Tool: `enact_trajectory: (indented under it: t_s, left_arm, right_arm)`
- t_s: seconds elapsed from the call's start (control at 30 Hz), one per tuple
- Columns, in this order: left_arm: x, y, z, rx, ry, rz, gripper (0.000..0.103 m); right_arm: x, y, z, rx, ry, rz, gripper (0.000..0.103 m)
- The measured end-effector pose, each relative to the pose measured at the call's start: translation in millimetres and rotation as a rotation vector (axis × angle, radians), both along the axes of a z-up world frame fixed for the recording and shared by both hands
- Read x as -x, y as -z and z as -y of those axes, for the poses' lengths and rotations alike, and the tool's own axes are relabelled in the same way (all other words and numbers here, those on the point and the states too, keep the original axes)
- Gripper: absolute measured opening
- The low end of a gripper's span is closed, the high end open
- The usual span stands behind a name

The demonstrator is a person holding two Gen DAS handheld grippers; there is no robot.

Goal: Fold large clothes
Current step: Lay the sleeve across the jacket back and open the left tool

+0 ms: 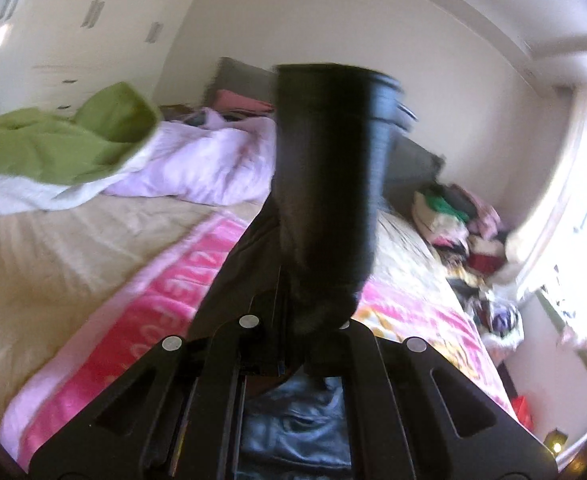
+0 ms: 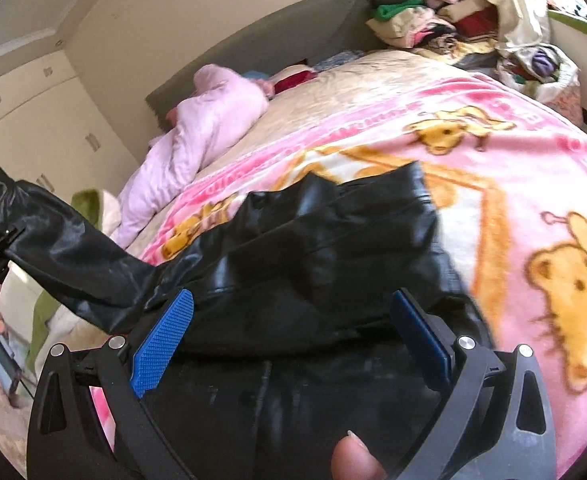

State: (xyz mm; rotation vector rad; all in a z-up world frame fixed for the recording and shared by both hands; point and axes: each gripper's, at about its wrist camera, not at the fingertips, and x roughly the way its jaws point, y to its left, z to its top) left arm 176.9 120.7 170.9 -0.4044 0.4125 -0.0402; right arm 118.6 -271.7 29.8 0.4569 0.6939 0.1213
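right tool (image 2: 291, 338) — black frame, blue ridged pads (image 2: 163, 334) | silver screws | left tool (image 1: 293, 344) — black

a glossy, leather-like black jacket (image 2: 293, 248) lies over a fluffy pink fleece blanket (image 2: 513, 168) on a bed. the right gripper (image 2: 293, 332) is matt black plastic with silvery metal rivets; its blue pads (image 2: 161, 344) are finely knurled. a crumpled lilac quilted cloth (image 2: 209, 120) looks soft.
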Motion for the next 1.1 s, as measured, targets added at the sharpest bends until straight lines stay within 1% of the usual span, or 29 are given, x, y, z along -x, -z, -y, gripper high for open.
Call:
enact_trajectory:
  t_s: [0.1,0.2,0.47,0.57,0.63,0.67,0.7,0.8,0.83,0.87,0.9,0.93,0.97,1.0,1.03,1.07,1.1]
  left_arm:
    - [-4.8,5.3,34.4,-0.036,0.083,-0.013,0.000]
    - [-6.9,13.4,61.6,-0.058,0.142,-0.022,0.000]
    - [-15.9,48.6,134.6,-0.137,0.307,-0.074,0.000]
    - [-19.1,66.7,161.1,-0.178,0.358,-0.110,0.000]
    - [-22.0,86.1,176.8,-0.217,0.389,-0.146,0.001]
    - [-19.0,91.7,184.3,-0.228,0.401,-0.157,0.001]
    - [-19.0,104.1,193.1,-0.249,0.422,-0.179,0.001]
    - [-15.8,128.9,213.4,-0.307,0.462,-0.230,0.003]
    - [-14.6,140.1,220.5,-0.338,0.477,-0.252,0.005]
    - [-13.0,151.0,228.2,-0.387,0.488,-0.272,0.007]
    - [-10.5,157.0,232.9,-0.423,0.491,-0.279,0.013]
    - [-7.7,168.4,238.9,-0.486,0.494,-0.291,0.022]
    - [-5.9,175.5,242.2,-0.514,0.504,-0.306,0.027]
    - [-3.4,180.3,245.0,-0.529,0.517,-0.320,0.040]
    - [0.4,187.2,248.2,-0.550,0.535,-0.338,0.058]
    - [4.7,192.6,250.5,-0.580,0.542,-0.347,0.061]
    - [8.1,195.4,251.3,-0.602,0.544,-0.346,0.068]
  right_arm:
    - [6.7,1.0,17.4,-0.006,0.033,-0.002,0.098]
    - [14.0,1.5,32.6,-0.016,0.065,0.000,0.098]
    - [27.6,-0.8,64.4,-0.022,0.141,0.008,0.098]
    - [32.2,-1.4,76.7,-0.028,0.180,0.012,0.098]
    - [33.9,-0.8,84.4,-0.043,0.206,0.013,0.098]
    - [34.2,0.4,87.6,-0.048,0.210,0.012,0.098]
    - [34.3,1.6,90.7,-0.057,0.215,0.010,0.098]
    - [31.5,5.0,94.9,-0.080,0.214,-0.004,0.098]
    - [30.7,6.3,94.6,-0.088,0.210,-0.006,0.098]
    - [28.5,8.5,94.1,-0.105,0.199,-0.013,0.098]
    - [27.1,9.4,92.7,-0.112,0.193,-0.016,0.098]
    - [25.6,10.7,91.1,-0.120,0.186,-0.020,0.098]
    - [23.3,12.7,88.8,-0.130,0.174,-0.025,0.097]
    - [20.5,14.6,86.0,-0.136,0.160,-0.033,0.097]
    - [18.3,15.8,83.9,-0.141,0.150,-0.038,0.096]
    - [14.7,18.7,81.0,-0.155,0.133,-0.049,0.095]
    - [11.0,22.1,78.4,-0.172,0.114,-0.065,0.093]
